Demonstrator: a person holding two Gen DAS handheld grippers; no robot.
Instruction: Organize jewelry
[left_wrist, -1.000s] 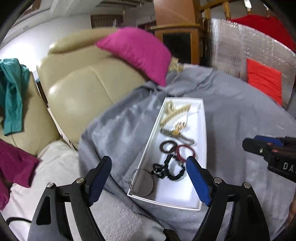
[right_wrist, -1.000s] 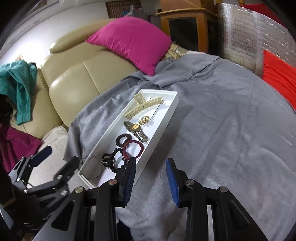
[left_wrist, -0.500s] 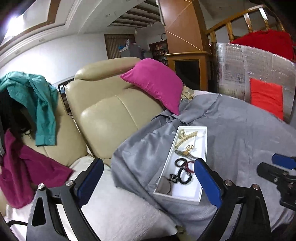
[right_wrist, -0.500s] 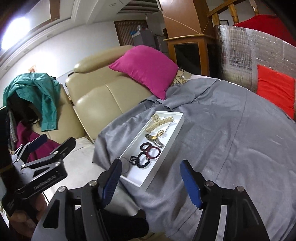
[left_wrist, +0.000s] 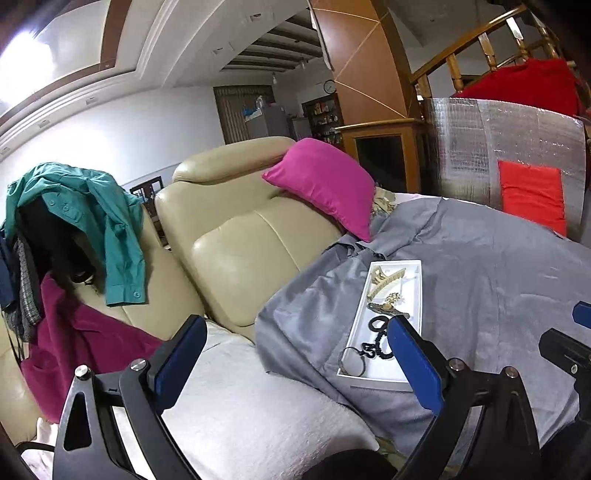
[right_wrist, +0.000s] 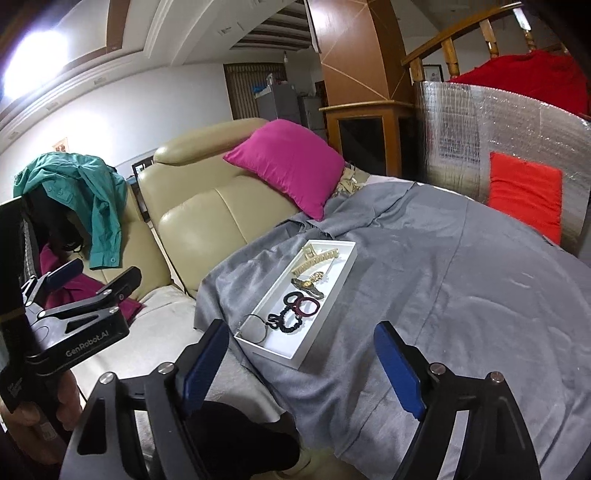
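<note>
Bare grey cloth (right_wrist: 443, 295) right of white tray (right_wrist: 334, 275), pink cushion (right_wrist: 291, 162) behind

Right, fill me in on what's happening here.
A person holds a two-finger gripper in each hand, tidying jewelry. Neither the left gripper nor the right gripper holds anything; both are open and away from the work. The white tray sits on a grey cloth and holds a gold hair claw, a watch, dark red rings, a black beaded bracelet and a thin hoop. All the jewelry visible lies in the tray.
</note>
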